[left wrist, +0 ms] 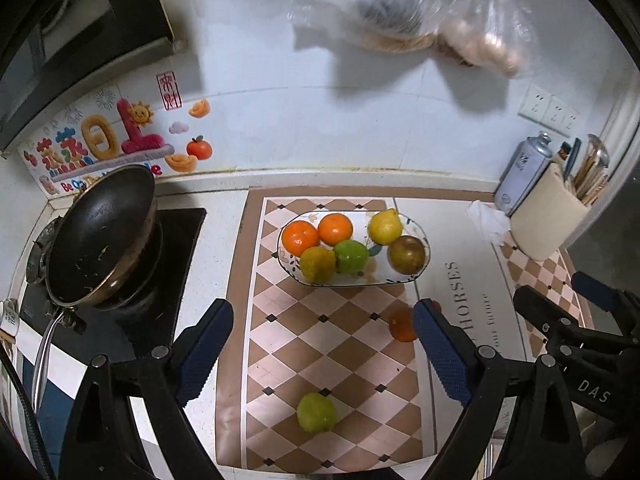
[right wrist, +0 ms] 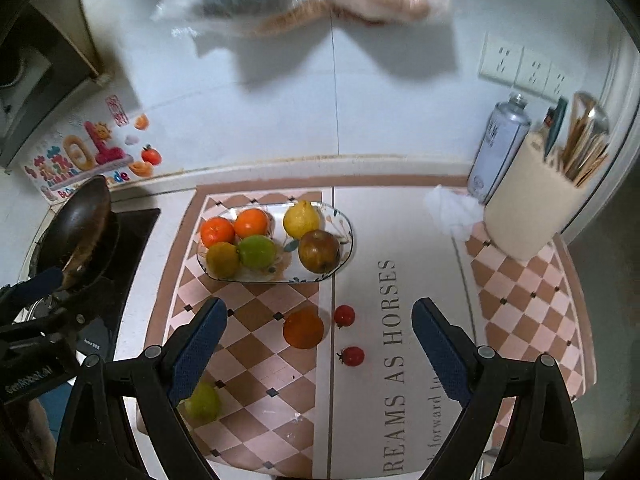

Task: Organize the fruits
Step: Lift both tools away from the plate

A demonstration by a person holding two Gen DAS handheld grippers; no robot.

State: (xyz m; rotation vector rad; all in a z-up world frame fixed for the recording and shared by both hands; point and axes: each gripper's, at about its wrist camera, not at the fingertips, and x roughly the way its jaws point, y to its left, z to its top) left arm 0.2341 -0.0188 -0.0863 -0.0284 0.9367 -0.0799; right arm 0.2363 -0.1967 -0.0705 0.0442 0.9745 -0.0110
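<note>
An oval glass plate (left wrist: pixel 416 276) (right wrist: pixel 347 236) holds two oranges, a lemon (left wrist: pixel 385 226) (right wrist: pixel 301 219), a green fruit, a yellow-green fruit and a brown fruit (left wrist: pixel 407 254) (right wrist: pixel 319 250). On the checkered mat in front lie a loose orange (right wrist: pixel 303 327) (left wrist: pixel 402 325), two small red tomatoes (right wrist: pixel 344 315) (right wrist: pixel 352 356) and a green fruit (left wrist: pixel 316 412) (right wrist: pixel 203 401). My left gripper (left wrist: pixel 324 344) is open and empty above the mat, the green fruit below it. My right gripper (right wrist: pixel 320 344) is open and empty over the orange and tomatoes.
A black wok (left wrist: pixel 100 236) (right wrist: pixel 76 228) sits on the stove at the left. A beige utensil holder (left wrist: pixel 548 220) (right wrist: pixel 528 200), a spray can (left wrist: pixel 520 172) (right wrist: pixel 498 144) and crumpled tissue (right wrist: pixel 452 210) stand at the back right. Plastic bags (left wrist: pixel 420 12) hang on the wall.
</note>
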